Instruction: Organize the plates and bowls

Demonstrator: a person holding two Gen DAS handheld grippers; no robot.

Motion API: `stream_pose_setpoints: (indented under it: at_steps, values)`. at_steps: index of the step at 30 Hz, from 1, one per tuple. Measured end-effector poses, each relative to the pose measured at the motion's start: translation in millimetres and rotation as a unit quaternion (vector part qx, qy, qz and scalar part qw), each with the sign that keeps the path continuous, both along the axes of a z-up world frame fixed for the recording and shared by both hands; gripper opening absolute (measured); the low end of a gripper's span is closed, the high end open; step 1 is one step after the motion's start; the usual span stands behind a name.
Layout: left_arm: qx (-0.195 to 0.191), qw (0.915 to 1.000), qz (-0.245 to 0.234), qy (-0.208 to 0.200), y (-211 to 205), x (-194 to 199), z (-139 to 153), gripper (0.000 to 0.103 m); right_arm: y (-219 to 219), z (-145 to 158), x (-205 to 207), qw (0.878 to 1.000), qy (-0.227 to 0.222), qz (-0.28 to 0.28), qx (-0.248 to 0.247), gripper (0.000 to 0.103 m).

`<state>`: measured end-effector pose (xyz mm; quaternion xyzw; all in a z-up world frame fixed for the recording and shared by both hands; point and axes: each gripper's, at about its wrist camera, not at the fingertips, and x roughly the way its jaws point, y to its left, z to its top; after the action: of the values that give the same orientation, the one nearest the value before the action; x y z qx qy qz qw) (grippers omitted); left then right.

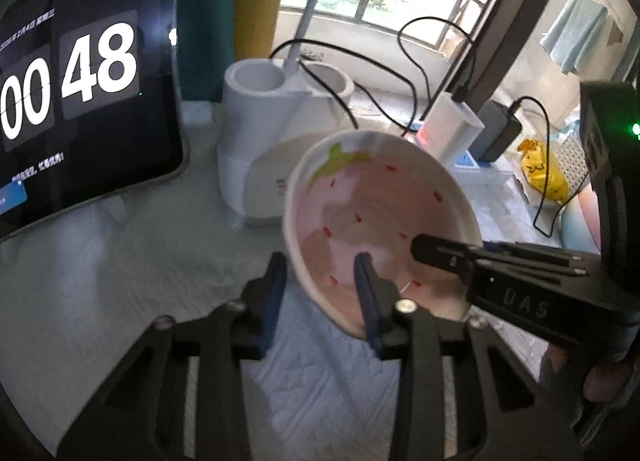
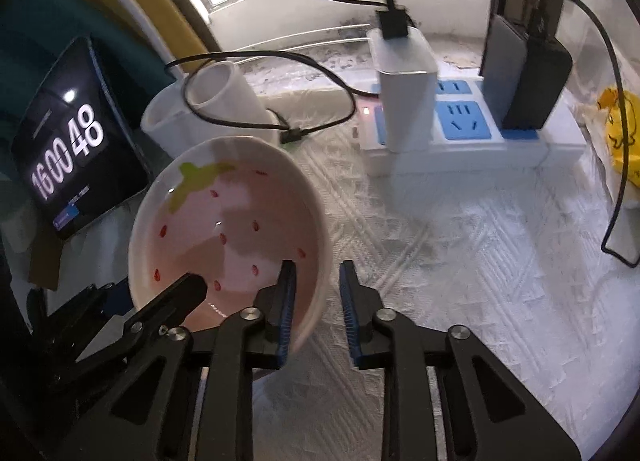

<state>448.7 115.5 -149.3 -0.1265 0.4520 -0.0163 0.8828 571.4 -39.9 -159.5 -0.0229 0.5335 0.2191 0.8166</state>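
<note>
A white bowl [image 1: 380, 201] with a pink strawberry pattern inside hangs tilted above the white table cloth. My left gripper [image 1: 320, 261] straddles its near rim, one blue pad inside and one outside, shut on the wall. From the right, one finger [image 1: 440, 255] of my right gripper reaches into the bowl. In the right wrist view the same bowl [image 2: 224, 213] sits at lower left, and my right gripper [image 2: 316, 267] is shut on its right rim, the left pad inside. The left gripper's finger [image 2: 188, 289] lies inside the bowl's near edge.
A tablet [image 1: 80, 101] showing a clock stands at the left. A white lamp base with cup holders [image 1: 272, 133] is just behind the bowl. A power strip [image 2: 460, 133] with chargers and loose black cables lies at the back right, with a yellow bag [image 2: 616, 133] beyond it.
</note>
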Motion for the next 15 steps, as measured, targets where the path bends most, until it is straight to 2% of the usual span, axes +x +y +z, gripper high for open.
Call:
stream_pose_setpoints:
  at_steps: [5, 15]
  values:
    - [0.005, 1.0, 0.004, -0.002, -1, -2, 1, 0.025, 6, 1, -8, 1.0, -0.019, 0.005, -0.016, 0.015]
    - [0.017, 0.9995, 0.002, -0.028, -5, -15, 22, 0.025, 3, 17, -21, 1.0, -0.029, 0.001, -0.012, 0.014]
